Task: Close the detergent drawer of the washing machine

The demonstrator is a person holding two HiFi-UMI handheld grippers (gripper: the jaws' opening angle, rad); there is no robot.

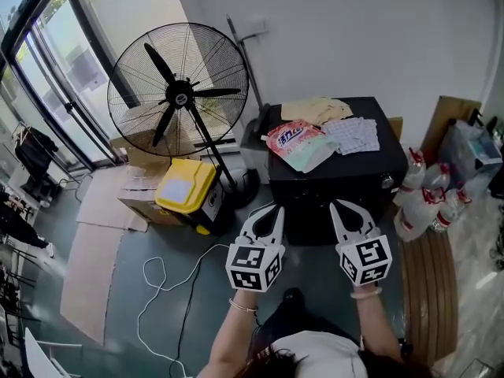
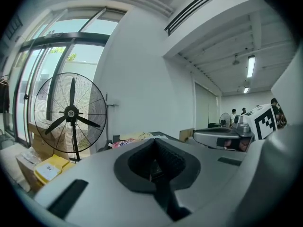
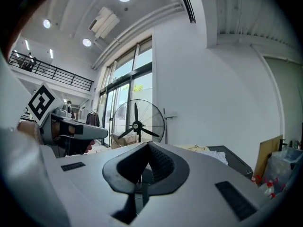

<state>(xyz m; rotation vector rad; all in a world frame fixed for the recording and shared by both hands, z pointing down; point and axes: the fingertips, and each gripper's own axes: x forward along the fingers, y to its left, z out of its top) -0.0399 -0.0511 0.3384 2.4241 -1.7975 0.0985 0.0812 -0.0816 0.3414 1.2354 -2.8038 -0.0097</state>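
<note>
My left tool (image 1: pixel 273 211) and right tool (image 1: pixel 339 205) are both closed on nothing. I hold them side by side, near the front of the black machine (image 1: pixel 391 154). Shut jaws make a blunt end for pushing, I'd judge. I can't make out its detergent drawer from here. A pink packet (image 1: pixel 295 140) lies on top.

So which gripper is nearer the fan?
Left. In the head view the left gripper sits just right of the base of the fan. The right gripper is farther right, in front of the black box, toward the bottles.
</note>
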